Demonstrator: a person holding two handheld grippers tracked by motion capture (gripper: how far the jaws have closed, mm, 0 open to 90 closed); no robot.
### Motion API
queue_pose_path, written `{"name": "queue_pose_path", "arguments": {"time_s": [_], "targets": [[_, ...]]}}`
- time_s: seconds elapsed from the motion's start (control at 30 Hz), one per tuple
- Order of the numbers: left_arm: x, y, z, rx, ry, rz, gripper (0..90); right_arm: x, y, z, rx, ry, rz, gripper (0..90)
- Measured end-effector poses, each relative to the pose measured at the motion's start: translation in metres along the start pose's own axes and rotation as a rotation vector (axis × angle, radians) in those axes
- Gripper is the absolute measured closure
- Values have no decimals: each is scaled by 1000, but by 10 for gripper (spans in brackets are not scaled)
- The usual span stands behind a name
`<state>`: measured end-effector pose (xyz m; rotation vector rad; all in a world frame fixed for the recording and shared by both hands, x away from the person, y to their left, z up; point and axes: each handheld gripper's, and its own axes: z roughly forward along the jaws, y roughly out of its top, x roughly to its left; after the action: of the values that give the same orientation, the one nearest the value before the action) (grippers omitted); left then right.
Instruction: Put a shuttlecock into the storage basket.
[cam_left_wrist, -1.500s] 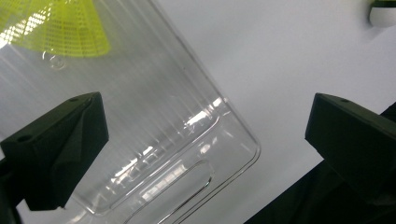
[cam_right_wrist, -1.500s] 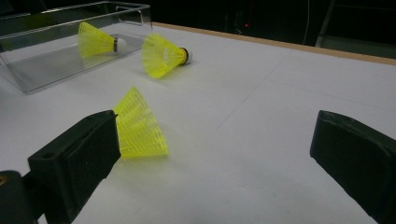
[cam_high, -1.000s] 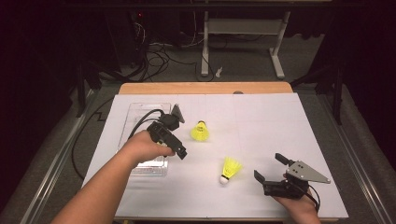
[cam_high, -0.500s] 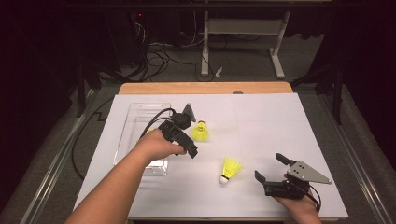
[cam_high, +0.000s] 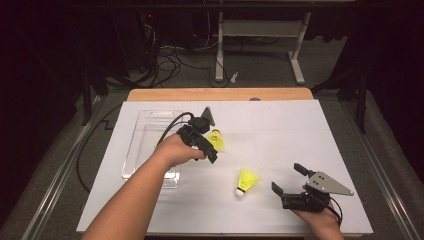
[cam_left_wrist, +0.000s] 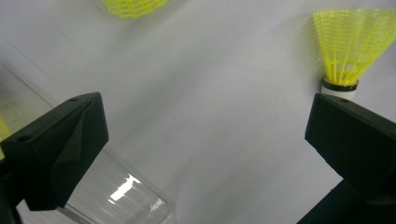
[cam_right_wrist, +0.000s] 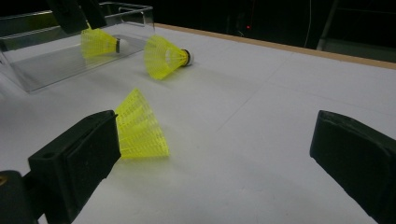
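Note:
Two yellow shuttlecocks lie on the white table: one (cam_high: 216, 140) at the middle, one (cam_high: 246, 181) nearer the front. A third (cam_right_wrist: 100, 42) lies in the clear tray (cam_high: 150, 125) at the left. My left gripper (cam_high: 209, 150) hovers just right of the tray, beside the middle shuttlecock, open and holding nothing. In the left gripper view its jaws (cam_left_wrist: 201, 140) stand wide apart over bare table, with a shuttlecock (cam_left_wrist: 348, 46) at the top right. My right gripper (cam_high: 286, 178) rests open near the front right; the near shuttlecock (cam_right_wrist: 140, 126) lies by its left jaw.
A cable trails from the left gripper across the tray. The tray's clear wall (cam_left_wrist: 116, 191) sits under the left jaw. The wooden table edge (cam_high: 220, 94) runs along the back, with a desk frame and cables on the floor beyond.
My left gripper has moved right, from over the tray to beside the middle shuttlecock. The right gripper and the two shuttlecocks on the table have stayed put.

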<state>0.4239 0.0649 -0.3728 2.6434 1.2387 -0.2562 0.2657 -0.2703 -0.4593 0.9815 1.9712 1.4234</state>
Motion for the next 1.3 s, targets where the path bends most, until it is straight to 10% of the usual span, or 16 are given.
{"name": "queue_pose_path", "arguments": {"time_s": [0.67, 1.3], "targets": [[16, 33, 11, -23, 29, -37, 54, -1, 0, -1, -6, 5, 12, 23], [38, 42, 31, -56, 64, -61, 411, -2, 0, -3, -9, 11, 18, 27]]}}
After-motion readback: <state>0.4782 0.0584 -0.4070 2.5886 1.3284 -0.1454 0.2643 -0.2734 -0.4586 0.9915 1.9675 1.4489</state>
